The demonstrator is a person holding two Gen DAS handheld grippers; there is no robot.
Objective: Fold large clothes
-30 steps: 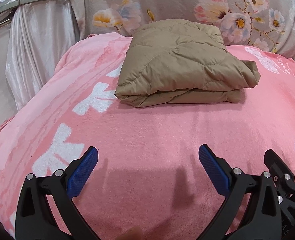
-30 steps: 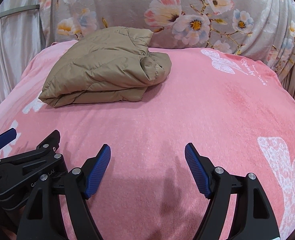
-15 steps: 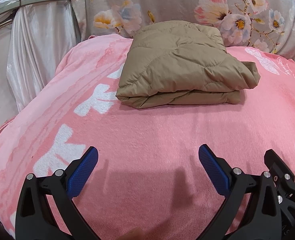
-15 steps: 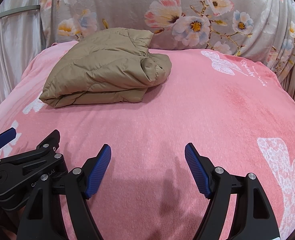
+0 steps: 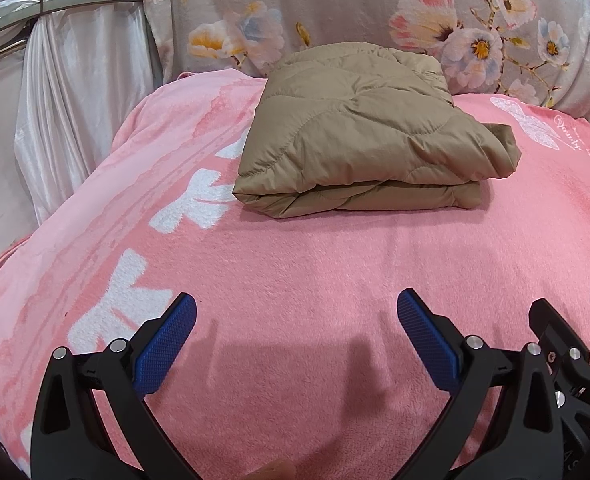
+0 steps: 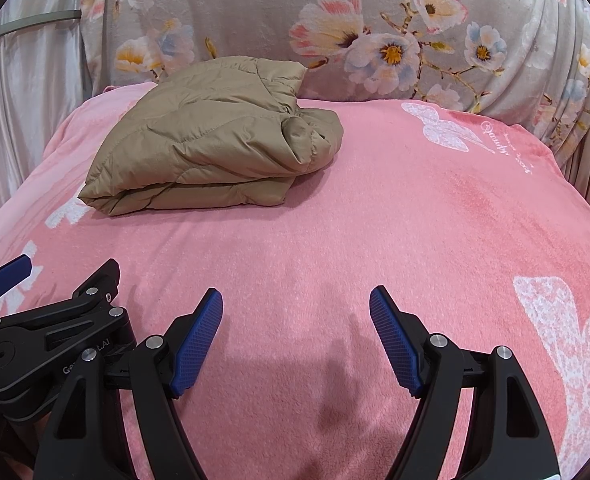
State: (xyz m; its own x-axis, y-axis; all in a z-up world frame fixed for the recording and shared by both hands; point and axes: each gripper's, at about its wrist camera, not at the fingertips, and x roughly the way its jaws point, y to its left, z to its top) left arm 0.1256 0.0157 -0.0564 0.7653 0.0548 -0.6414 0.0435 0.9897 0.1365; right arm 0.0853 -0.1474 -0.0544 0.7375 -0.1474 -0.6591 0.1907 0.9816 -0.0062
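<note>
A tan quilted jacket (image 5: 359, 148) lies folded into a thick bundle at the back of the pink blanket (image 5: 295, 280); the right wrist view has the jacket (image 6: 211, 148) at upper left. My left gripper (image 5: 295, 332) hovers open over bare blanket, well in front of the bundle, nothing between its blue pads. My right gripper (image 6: 295, 328) is open too, empty, over the blanket to the right of the left one. Part of the left gripper (image 6: 55, 332) shows at the lower left of the right wrist view.
A grey floral cover (image 5: 375, 12) rises behind the bed. White satin drapes (image 5: 67, 92) hang at the left. The pink blanket carries white butterfly prints (image 6: 567, 352) on the right and drops off at its left and right edges.
</note>
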